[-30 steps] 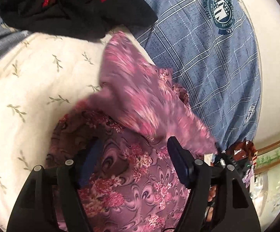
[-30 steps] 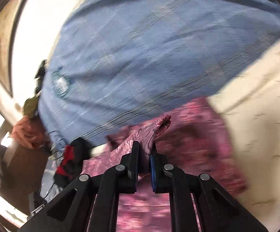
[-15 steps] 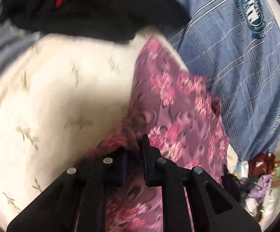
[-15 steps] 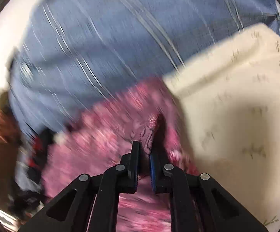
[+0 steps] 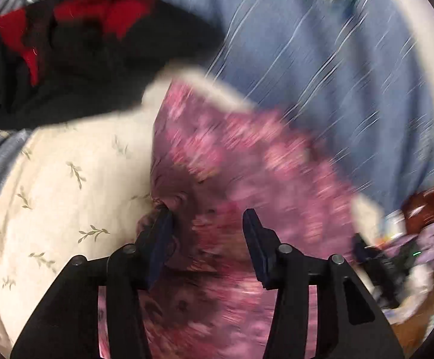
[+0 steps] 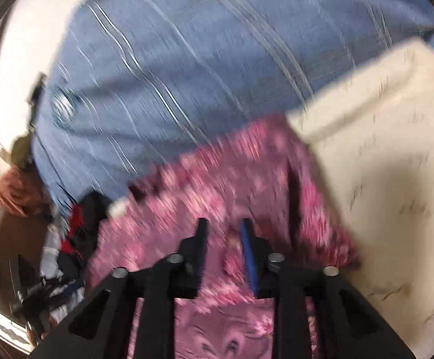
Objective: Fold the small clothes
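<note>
A pink and purple floral garment (image 5: 247,155) lies folded over on a cream leaf-print bedsheet (image 5: 67,179). My left gripper (image 5: 206,214) hovers at its near left edge, jaws opening. Cloth bunches against the left finger (image 5: 160,233), while the right finger stands free above the fabric. In the right wrist view the same garment (image 6: 232,173) fills the lower middle. My right gripper (image 6: 224,223) points down at it with its jaws opening a narrow gap. A loose fold of cloth sits between them. Both views are blurred by motion.
A blue plaid cloth (image 5: 336,74) (image 6: 187,59) covers the bed beyond the garment. A black and red garment (image 5: 82,59) lies heaped at the far left. Blurred clutter (image 5: 411,239) sits off the bed's edge, and an orange bundle (image 6: 13,188) lies beside the bed.
Both grippers were shut on the floral garment half a second ago and now have parted jaws. The garment has been laid over onto itself. The left view has swung toward the black garment.
</note>
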